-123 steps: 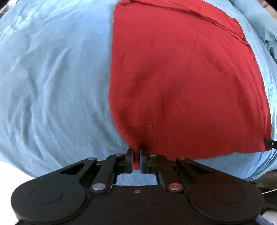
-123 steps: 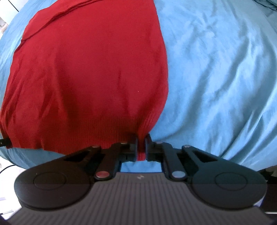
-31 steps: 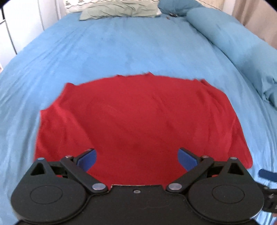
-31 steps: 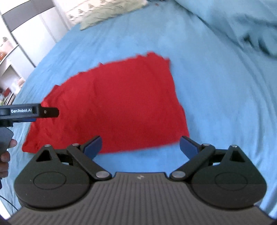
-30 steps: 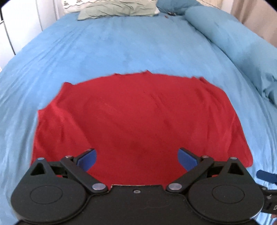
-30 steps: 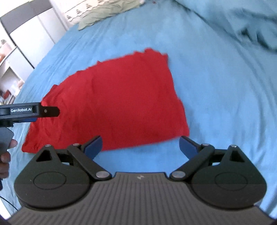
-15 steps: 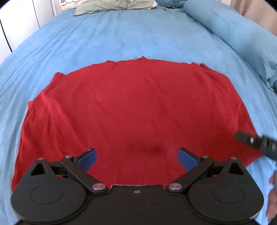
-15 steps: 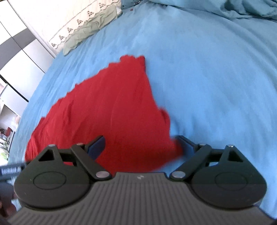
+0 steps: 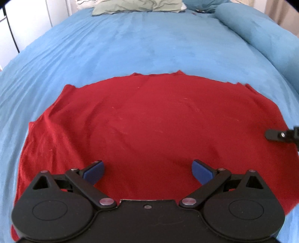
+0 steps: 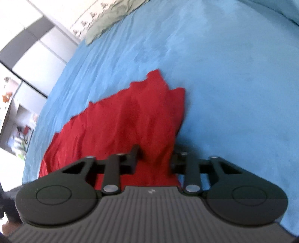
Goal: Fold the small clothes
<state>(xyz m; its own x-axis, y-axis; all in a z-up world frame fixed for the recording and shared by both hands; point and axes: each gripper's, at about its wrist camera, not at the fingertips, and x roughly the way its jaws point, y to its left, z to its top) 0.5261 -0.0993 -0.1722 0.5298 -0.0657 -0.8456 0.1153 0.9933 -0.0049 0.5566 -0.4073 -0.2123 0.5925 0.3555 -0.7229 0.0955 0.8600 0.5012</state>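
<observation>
A red knit sweater (image 9: 153, 130), already doubled into a wide flat panel, lies spread on a blue bedspread (image 9: 149, 46), with pale green pillows (image 9: 136, 6) at the far head of the bed. The left gripper (image 9: 147, 171) hovers over the near middle of the garment, its blue-padded fingers (image 9: 93, 171) spread wide and holding nothing. In the right wrist view, the right gripper (image 10: 155, 158) sits low at the sweater's (image 10: 130, 127) right-hand end, its jaws part-way in with a bunched ridge of red fabric rising between them; the frame is blurred, so whether the cloth is actually pinched cannot be told. The step in hand appears to be taking hold of the right end for a crosswise fold. The next move probably calls for a firm pinch through all layers there, then carrying that end across toward the left end, keeping the edges lined up.
</observation>
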